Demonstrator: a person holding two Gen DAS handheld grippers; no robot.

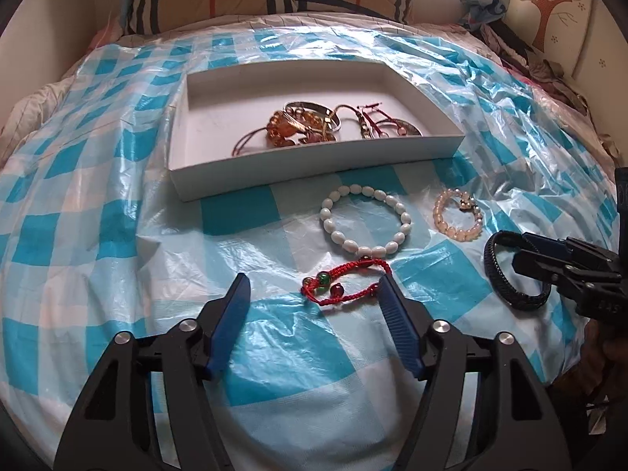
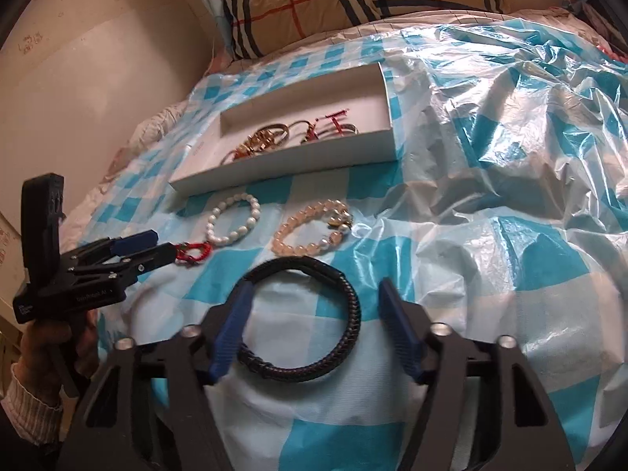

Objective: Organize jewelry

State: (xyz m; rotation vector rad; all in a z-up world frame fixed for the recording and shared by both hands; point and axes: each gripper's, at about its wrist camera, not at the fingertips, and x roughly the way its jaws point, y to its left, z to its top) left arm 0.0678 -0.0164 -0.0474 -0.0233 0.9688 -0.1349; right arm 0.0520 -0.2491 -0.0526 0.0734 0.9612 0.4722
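Both claws gape, gripping nothing: left claw straddles the red cord bracelet, right claw the black braided bracelet; closing could snag the plastic sheet toward six o'clock.

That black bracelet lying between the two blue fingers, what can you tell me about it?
The black braided bracelet is a thick, stiff-looking ring, woven like leather cord along one side, with a smoother clasp-like stretch at its far side. It lies flat on the blue-and-white checked plastic sheet, outside the white cardboard tray. The right gripper straddles it: the left blue finger is at or against its rim, while the other finger stands clear of it. Nothing else touches it.
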